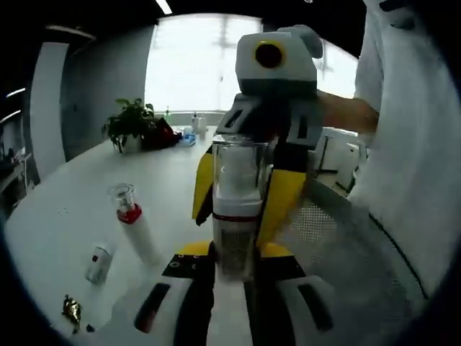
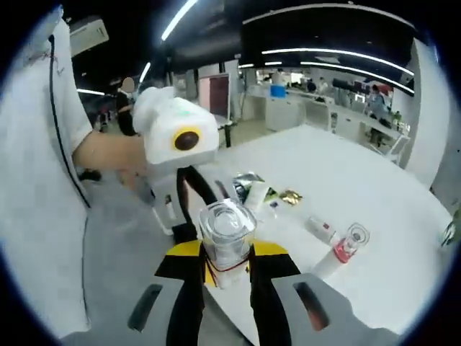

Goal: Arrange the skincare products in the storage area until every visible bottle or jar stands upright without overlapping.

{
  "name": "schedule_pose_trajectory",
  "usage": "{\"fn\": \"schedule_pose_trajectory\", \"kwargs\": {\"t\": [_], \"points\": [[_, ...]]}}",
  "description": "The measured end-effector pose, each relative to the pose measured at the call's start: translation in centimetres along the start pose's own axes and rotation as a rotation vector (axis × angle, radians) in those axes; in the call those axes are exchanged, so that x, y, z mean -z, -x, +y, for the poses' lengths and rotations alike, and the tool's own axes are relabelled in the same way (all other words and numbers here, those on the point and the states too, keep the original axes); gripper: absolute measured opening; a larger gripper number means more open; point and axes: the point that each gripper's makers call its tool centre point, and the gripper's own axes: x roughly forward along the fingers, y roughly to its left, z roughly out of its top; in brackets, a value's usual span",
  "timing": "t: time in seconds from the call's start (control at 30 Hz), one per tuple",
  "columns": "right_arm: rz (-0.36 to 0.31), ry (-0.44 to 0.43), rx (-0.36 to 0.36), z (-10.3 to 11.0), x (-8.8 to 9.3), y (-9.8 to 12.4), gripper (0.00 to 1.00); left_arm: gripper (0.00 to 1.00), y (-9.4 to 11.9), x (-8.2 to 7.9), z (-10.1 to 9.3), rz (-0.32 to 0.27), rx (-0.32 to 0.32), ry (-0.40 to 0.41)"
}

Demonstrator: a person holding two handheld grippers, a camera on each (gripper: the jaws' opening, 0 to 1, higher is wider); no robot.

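Observation:
A white bottle (image 1: 235, 216) with a clear cap and a red band is held off the table between both grippers. My left gripper (image 1: 234, 254) is shut on its lower body. My right gripper (image 1: 243, 193) faces it from across, its yellow fingers (image 1: 282, 202) pressed on either side of the cap. In the right gripper view the bottle's cap (image 2: 227, 229) points at the camera, clamped in my right gripper (image 2: 229, 261), with my left gripper (image 2: 204, 216) behind it. A second clear-capped bottle with a red collar (image 1: 131, 213) (image 2: 344, 249) lies tilted on the white table (image 1: 79, 180).
Nearby on the table (image 2: 374, 173) lie a small white container (image 1: 99, 261) (image 2: 321, 229), a gold wrapper (image 1: 70, 310) (image 2: 290, 196), a white tube (image 2: 258, 193) and a silver sachet (image 2: 247, 180). A potted plant (image 1: 131, 122) stands at the far end. A person in a white shirt (image 1: 414, 144) (image 2: 36, 187) is close by.

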Motion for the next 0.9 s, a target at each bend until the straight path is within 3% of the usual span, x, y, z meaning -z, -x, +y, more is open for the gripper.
{"fn": "schedule_pose_trajectory", "kwargs": {"t": [0.13,0.4,0.6,0.9], "points": [[0.038,-0.012,0.023,-1.0,1.8,-0.9,0.23,0.15,-1.5,1.4,1.0,0.049,0.007,-0.012],[0.059,-0.094,0.070,-4.1,4.9,-1.9,0.23,0.15,-4.1,3.4,3.6,0.077,0.000,-0.015],[0.086,-0.133,0.156,-6.6,7.5,-3.2,0.23,0.15,-6.4,5.6,6.2,0.112,-0.023,-0.021],[0.110,-0.162,0.228,-8.8,9.3,-4.3,0.23,0.15,-8.2,7.3,8.5,0.102,-0.048,-0.009]]}}
